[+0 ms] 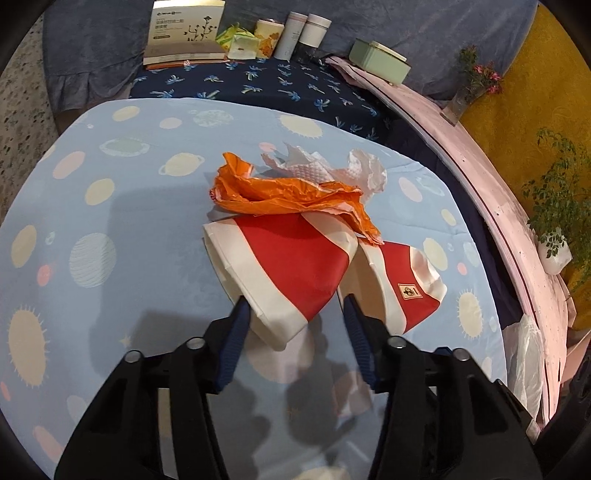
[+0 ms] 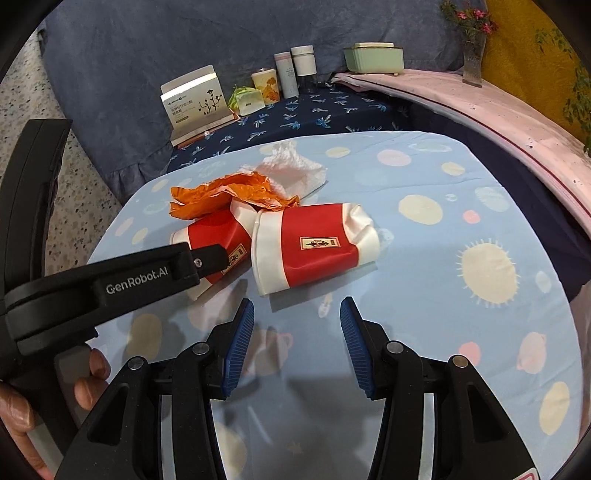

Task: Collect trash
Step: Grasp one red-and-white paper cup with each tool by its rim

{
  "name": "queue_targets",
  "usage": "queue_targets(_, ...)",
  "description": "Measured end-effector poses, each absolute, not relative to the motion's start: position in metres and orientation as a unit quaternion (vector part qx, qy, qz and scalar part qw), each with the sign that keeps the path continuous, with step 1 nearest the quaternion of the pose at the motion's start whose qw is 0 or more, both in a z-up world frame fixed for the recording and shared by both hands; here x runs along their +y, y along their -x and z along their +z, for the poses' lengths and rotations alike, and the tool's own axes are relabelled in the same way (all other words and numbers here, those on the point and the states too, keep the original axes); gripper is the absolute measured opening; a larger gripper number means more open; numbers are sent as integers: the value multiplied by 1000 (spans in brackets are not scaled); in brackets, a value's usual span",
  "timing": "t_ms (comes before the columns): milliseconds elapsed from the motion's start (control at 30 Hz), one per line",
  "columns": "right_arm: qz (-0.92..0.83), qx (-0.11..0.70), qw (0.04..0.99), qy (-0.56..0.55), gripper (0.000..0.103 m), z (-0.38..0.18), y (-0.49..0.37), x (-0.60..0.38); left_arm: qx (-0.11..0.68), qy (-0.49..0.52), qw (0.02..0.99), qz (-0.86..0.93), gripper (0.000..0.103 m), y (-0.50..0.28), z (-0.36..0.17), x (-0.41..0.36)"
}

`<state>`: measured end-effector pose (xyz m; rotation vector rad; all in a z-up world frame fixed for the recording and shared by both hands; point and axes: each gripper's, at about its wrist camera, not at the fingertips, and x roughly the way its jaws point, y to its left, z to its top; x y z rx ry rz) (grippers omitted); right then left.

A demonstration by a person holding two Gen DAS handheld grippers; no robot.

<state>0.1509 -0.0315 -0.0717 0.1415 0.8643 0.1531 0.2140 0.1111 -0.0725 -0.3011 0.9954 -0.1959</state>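
Observation:
Two crushed red-and-white paper cups lie on their sides on the light blue patterned table cover (image 1: 110, 206). The left cup (image 1: 288, 266) lies between the open fingers of my left gripper (image 1: 295, 306), with its rim end there. The right cup (image 1: 402, 291) lies beside it and shows in the right wrist view (image 2: 314, 243). Crumpled orange paper (image 1: 284, 195) and a white tissue (image 1: 332, 170) lie just behind the cups. My right gripper (image 2: 297, 310) is open and empty, a little short of the right cup. The left gripper's body (image 2: 129, 280) reaches in from the left.
Behind the table, on a dark blue cloth (image 1: 277, 85), stand a booklet box (image 1: 184, 33), small packets, a printed cup, two cylindrical bottles (image 1: 303, 35) and a green box (image 1: 380, 59). A pink ledge (image 1: 498, 206) with plants runs along the right. A white bag (image 1: 524, 365) hangs at the table's right edge.

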Motion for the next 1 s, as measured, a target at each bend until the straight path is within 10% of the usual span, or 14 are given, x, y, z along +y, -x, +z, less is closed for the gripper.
queue_targets(233, 74, 420, 901, -72, 48, -79, -165, -23, 481, 160, 855, -110, 6, -216, -80, 118)
queue_targets(567, 38, 416, 902, -109, 52, -87, -173, -32, 472, 157, 861, -103, 3, -204, -78, 119)
queue_targets(733, 33, 412, 903, -119, 16, -85, -171, -44, 469, 151, 864, -100, 2, -195, -75, 115)
queue_targets(1000, 29, 403, 906, -128, 3, -76, -158, -68, 468, 145, 865, -110, 2, -177, -66, 97)
